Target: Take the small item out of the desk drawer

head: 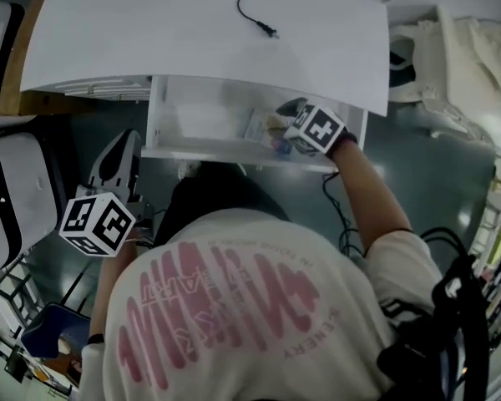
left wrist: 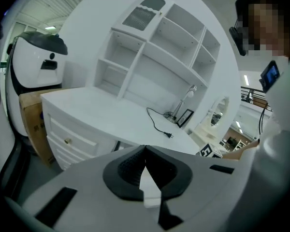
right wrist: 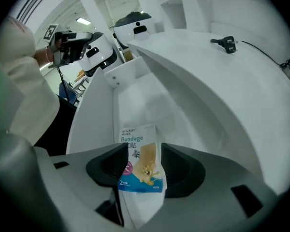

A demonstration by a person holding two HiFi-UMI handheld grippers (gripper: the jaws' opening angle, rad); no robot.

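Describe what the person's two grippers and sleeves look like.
The left gripper and right gripper have pale grey-white bodies with black, V-shaped jaw mounts and ribbed dark pads. Each bears a white cube, left and right, printed with black square markers. The person wears a pale short-sleeved T-shirt with pink print; a black cable trails beside the right forearm.

White desk [head: 192, 32], white drawer [head: 225, 150]; bandage packet [right wrist: 140, 166] white, blue, tan.
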